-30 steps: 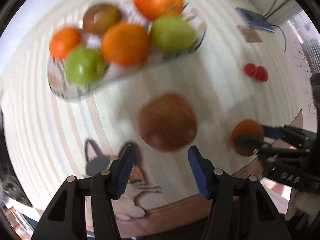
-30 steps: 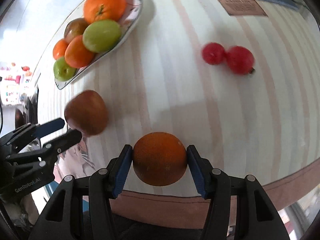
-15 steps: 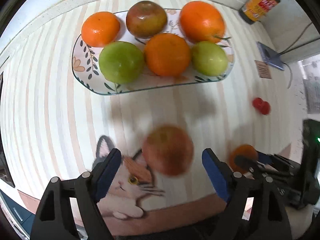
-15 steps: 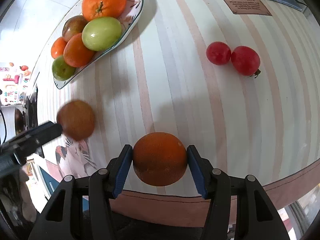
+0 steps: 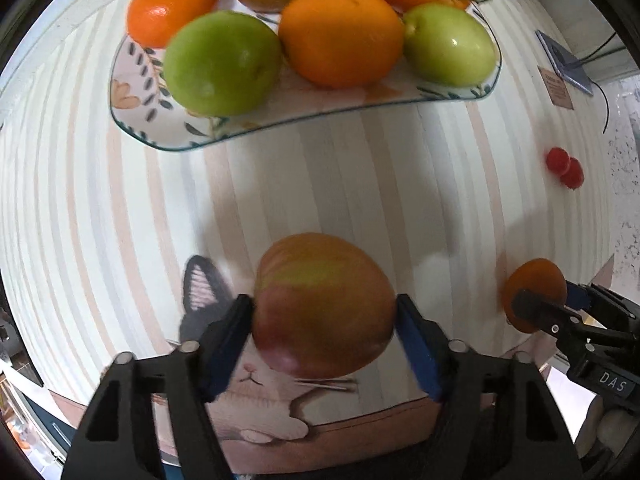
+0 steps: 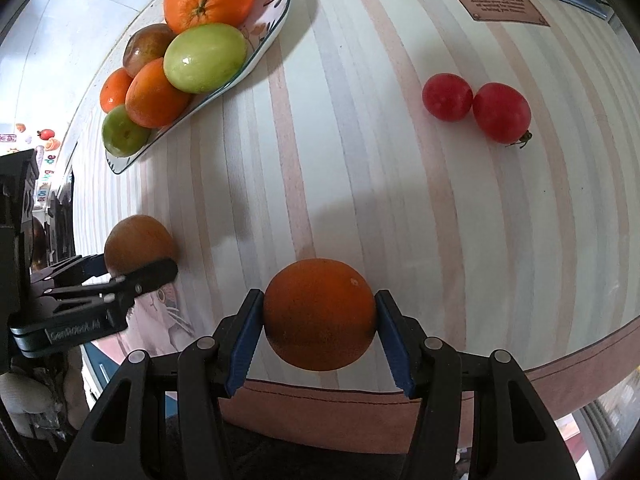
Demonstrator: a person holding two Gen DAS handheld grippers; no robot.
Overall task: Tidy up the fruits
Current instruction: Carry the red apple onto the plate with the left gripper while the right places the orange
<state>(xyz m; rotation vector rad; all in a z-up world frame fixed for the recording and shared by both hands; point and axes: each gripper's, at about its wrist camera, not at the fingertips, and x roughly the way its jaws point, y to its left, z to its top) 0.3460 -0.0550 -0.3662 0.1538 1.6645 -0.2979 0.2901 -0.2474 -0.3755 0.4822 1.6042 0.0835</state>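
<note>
Jaws of the left gripper (image 5: 324, 312) are closing around a red-green apple (image 5: 322, 304) at lower centre of the left wrist view, blue pads at both its sides over the cat-print mat (image 5: 224, 396). Right gripper (image 6: 319, 316) holds a dark orange (image 6: 319, 314) clamped between its pads at lower centre of the right wrist view. Patterned plate (image 5: 168, 136), upper frame, carries six fruits; two red fruits (image 6: 476, 108) lie touching on the striped table (image 6: 360, 180), upper right.
</note>
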